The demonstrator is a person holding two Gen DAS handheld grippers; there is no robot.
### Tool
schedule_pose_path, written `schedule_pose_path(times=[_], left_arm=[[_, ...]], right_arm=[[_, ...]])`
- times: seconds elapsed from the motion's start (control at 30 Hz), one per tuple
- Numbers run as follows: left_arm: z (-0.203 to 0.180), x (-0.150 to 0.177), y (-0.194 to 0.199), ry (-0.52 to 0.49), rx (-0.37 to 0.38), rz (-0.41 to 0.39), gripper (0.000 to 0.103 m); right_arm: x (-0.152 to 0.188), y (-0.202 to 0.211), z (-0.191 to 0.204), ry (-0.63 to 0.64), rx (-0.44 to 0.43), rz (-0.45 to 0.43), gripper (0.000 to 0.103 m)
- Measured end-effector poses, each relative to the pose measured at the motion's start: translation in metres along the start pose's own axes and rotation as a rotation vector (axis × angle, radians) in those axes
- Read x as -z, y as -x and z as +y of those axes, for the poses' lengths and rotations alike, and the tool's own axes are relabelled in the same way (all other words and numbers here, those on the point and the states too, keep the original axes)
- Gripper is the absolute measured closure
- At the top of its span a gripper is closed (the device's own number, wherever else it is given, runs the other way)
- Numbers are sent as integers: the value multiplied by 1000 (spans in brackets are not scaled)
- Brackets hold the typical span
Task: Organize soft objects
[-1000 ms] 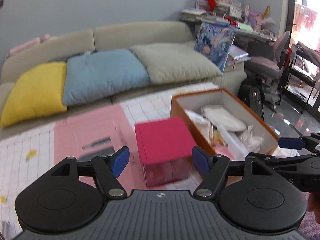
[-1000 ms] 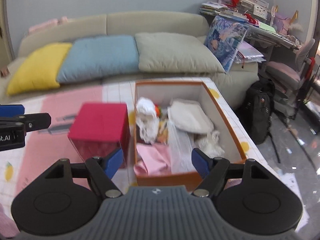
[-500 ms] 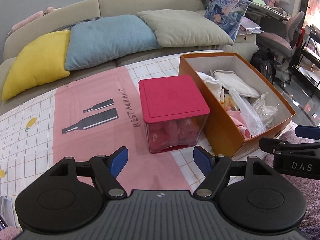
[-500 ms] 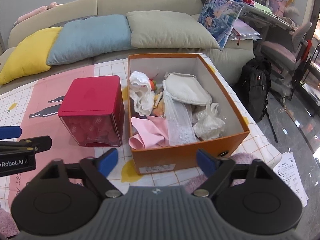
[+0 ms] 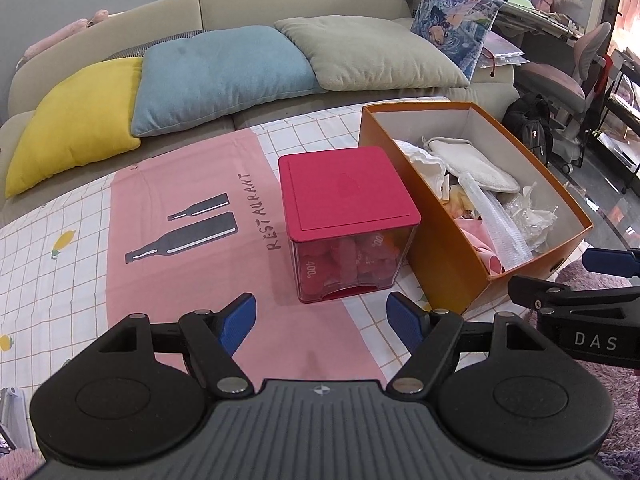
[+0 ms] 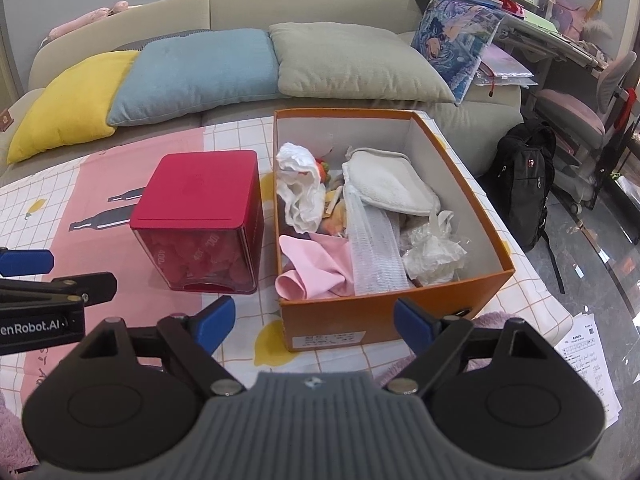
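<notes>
An orange cardboard box [image 6: 384, 320] [image 5: 440, 264] sits on the table, filled with soft things: a pink cloth [image 6: 312, 264], a white cloth [image 6: 300, 188], a cream pouch [image 6: 388, 184], bubble wrap [image 6: 372, 248] and a crumpled plastic bag [image 6: 432, 252]. To its left stands a clear cube with a red lid [image 5: 344, 188] [image 6: 200, 188]. My left gripper [image 5: 322, 320] is open in front of the cube, nothing between its fingers. My right gripper [image 6: 312, 322] is open just short of the box's near wall, holding nothing.
The table wears a pink and white checked cloth [image 5: 180, 240]. Behind it is a beige sofa with yellow [image 5: 76, 120], blue [image 5: 216, 76] and grey [image 5: 368, 52] cushions. A black backpack [image 6: 524, 184] stands on the floor at right, with papers [image 6: 588, 364] near the table corner.
Both views tilted downward a second ago, so table and box sit higher and closer in frame. The right gripper's fingers spread wider. Both have held still for the last half second.
</notes>
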State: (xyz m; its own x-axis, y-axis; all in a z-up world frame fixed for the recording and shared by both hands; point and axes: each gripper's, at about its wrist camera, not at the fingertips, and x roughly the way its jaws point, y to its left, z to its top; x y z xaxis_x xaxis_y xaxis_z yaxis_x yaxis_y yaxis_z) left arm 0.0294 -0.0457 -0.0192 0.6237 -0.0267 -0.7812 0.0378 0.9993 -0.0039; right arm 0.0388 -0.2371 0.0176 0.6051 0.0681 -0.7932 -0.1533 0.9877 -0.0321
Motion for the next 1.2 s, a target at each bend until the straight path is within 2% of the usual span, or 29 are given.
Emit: schedule_pose_path(times=[1.2], left_arm=[[2,-1,7,15,1,-24,16]], right_arm=[[-1,4,3,35,-23,-20,18]])
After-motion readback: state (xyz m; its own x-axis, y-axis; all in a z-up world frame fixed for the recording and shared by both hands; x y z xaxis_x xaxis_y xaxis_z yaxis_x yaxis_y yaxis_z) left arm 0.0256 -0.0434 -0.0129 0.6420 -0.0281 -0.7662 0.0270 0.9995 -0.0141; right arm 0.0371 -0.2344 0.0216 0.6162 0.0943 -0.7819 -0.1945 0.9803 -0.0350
